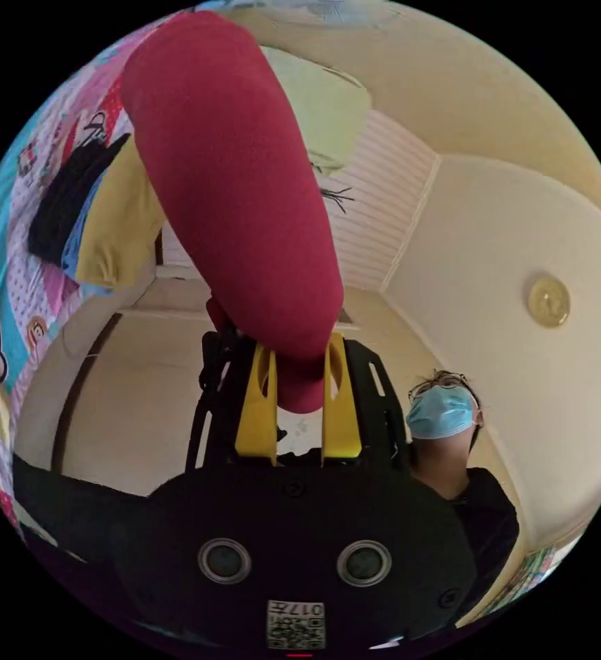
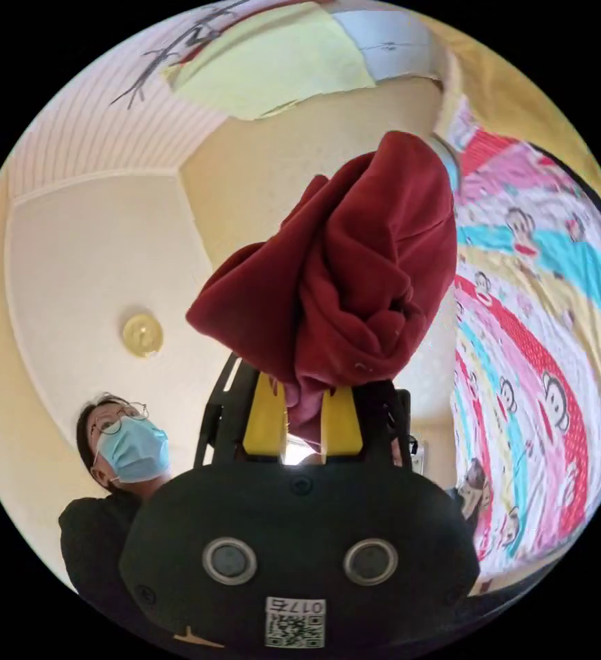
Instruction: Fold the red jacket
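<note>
- The left gripper [image 1: 299, 385] has its yellow fingers [image 1: 258, 405] closed on the red jacket [image 1: 235, 185], which in the left gripper view runs away from the pinch as a smooth, taut tube — most likely a sleeve.
- The right gripper [image 2: 304, 412] is likewise clamped on the jacket, its fingers [image 2: 340, 423] pressing a gathered fold; in the right gripper view the cloth [image 2: 355, 275] bunches into a crumpled mass just past the tips.
- Both cameras tilt toward the ceiling, with a round ceiling lamp [image 1: 548, 300] and the person [image 2: 118, 447] in view, so the jacket seems held up in the air between the two grips — probably to let it hang open and find its shape before it is laid down.
- A cartoon-print bed sheet [image 2: 541, 330] lies to one side, the likely place for spreading it.
- Folding proper looks not yet begun; the bunched end needs shaking out first.
</note>
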The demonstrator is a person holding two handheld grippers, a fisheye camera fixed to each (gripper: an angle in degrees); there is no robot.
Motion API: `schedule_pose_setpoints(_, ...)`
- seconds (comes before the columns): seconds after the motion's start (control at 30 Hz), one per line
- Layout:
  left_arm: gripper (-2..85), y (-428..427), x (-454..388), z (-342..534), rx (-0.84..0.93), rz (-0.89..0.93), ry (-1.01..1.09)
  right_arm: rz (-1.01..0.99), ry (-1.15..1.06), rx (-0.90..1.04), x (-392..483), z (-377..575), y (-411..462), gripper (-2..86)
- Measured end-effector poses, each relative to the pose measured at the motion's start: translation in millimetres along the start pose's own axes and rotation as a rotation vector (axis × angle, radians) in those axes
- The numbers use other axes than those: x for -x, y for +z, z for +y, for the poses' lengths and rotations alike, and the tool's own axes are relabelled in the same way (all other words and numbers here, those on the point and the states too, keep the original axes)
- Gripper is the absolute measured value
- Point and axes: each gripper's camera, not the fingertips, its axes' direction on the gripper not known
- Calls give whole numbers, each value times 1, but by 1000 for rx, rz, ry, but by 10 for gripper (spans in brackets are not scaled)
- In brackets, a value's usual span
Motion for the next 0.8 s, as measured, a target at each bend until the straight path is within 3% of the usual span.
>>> schedule_pose_setpoints(0.07,101,35,-31,-32,60,-85,104,16,-198,9,50,-33,-5,68)
schedule_pose_setpoints(0.2,101,70,4,-80,-22,-252,57,264,-238,-94,70,-76,-40,72)
schedule_pose_setpoints(0.33,101,63,130,-95,-71,-336,-135,476,0,-203,-14,-124,-112,77)
schedule_pose_setpoints(0.4,97,36,222,-64,-167,-373,-410,567,189,-248,-67,-127,-149,82)
schedule_pose_setpoints(0.43,95,27,239,-51,-198,-369,-471,545,286,-289,-95,-118,-168,88)
schedule_pose_setpoints(0.5,91,2,275,-5,-280,-183,-567,379,327,-316,-121,-101,-180,97)
schedule_pose_setpoints(0.63,74,-35,263,38,-270,-200,-478,354,183,-290,-120,-76,-171,112)
schedule_pose_setpoints(0.7,6,-64,245,63,-265,-221,-446,337,161,-329,-116,-70,-169,119)
schedule_pose_setpoints(0.8,-7,-100,218,92,-301,-144,-393,284,145,-390,-110,-66,-163,131)
